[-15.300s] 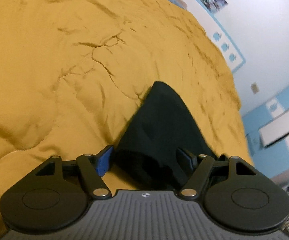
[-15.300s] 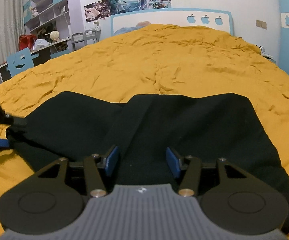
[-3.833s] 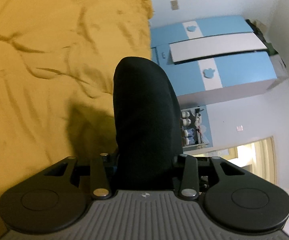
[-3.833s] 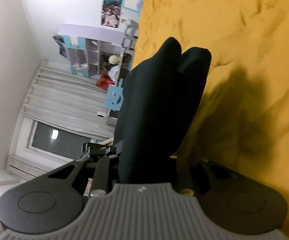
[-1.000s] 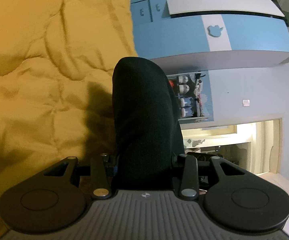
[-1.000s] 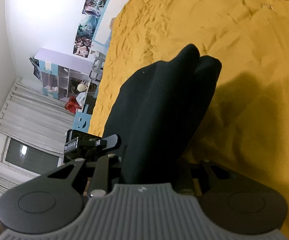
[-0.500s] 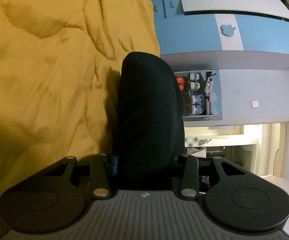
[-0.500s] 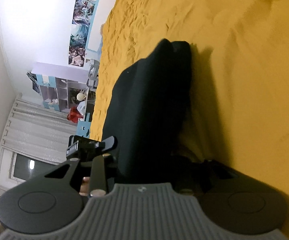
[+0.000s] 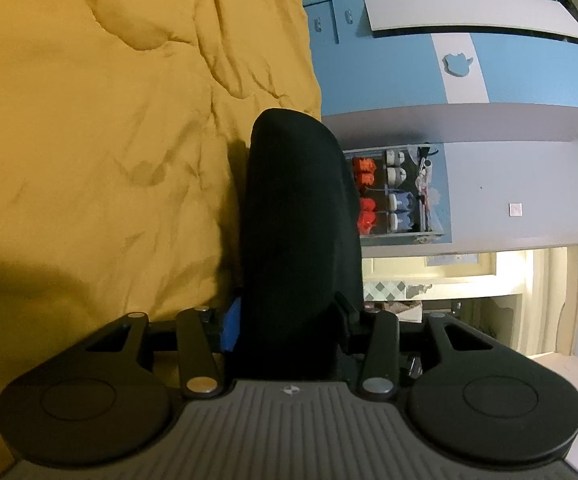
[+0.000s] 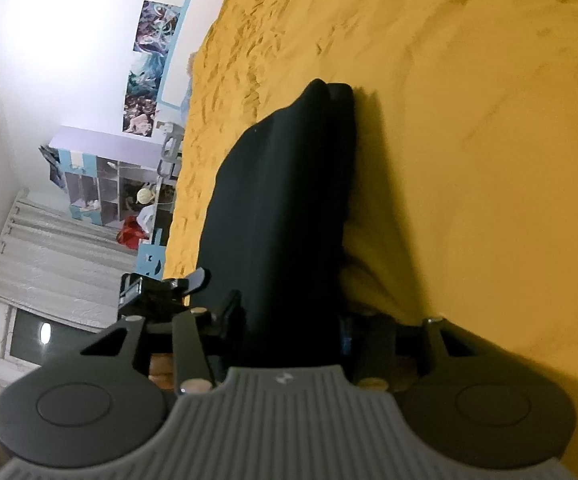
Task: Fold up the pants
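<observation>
Black cloth fills the gap of both tools: the pants (image 9: pixel 301 216) run straight forward out of my left tool (image 9: pixel 287 322) as a thick folded bundle, and in the right wrist view they (image 10: pixel 285 216) do the same from my right tool (image 10: pixel 285 330), long axis in line with the fingers, far end lying down against the yellow bedcover (image 10: pixel 469 140). Both tools are rolled on their sides, so the bed sits to one flank of each bundle, just beside it. I judge the coming move is a release onto the bed, both hands equally near. Compared with a second ago, the right tool's jaws have just been opening, cloth between them, and a blue pad (image 10: pixel 345 338) now shows apart from the fabric; the left tool's jaws have been opening too, yet its pads appear to touch the bundle. The bundle's shadow has closed up against it.
</observation>
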